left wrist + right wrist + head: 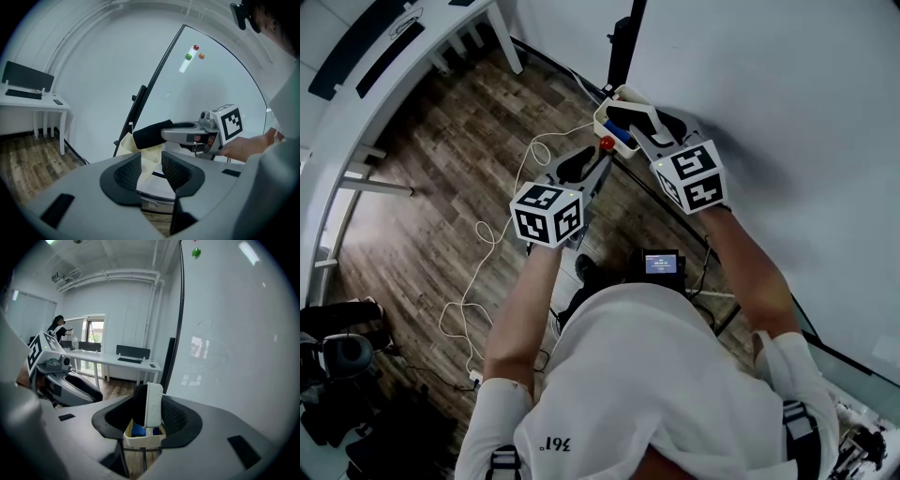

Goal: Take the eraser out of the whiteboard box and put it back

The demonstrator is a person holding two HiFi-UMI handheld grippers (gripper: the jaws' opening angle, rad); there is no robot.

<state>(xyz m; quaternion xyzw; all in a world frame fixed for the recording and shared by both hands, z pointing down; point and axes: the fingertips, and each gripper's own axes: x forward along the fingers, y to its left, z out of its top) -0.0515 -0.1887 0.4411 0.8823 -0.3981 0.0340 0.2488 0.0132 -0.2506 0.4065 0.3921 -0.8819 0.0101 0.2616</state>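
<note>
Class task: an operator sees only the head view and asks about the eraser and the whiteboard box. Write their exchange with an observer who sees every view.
Operator: Is the eraser held? I can't see it.
Observer: Yes. The right gripper view shows the eraser gripped upright between the fingers of the right gripper.
Operator: Is the left gripper gripping anything?
Observer: No. In its own view the left gripper has its fingers apart, with a corner of the cream box showing in the gap.
</note>
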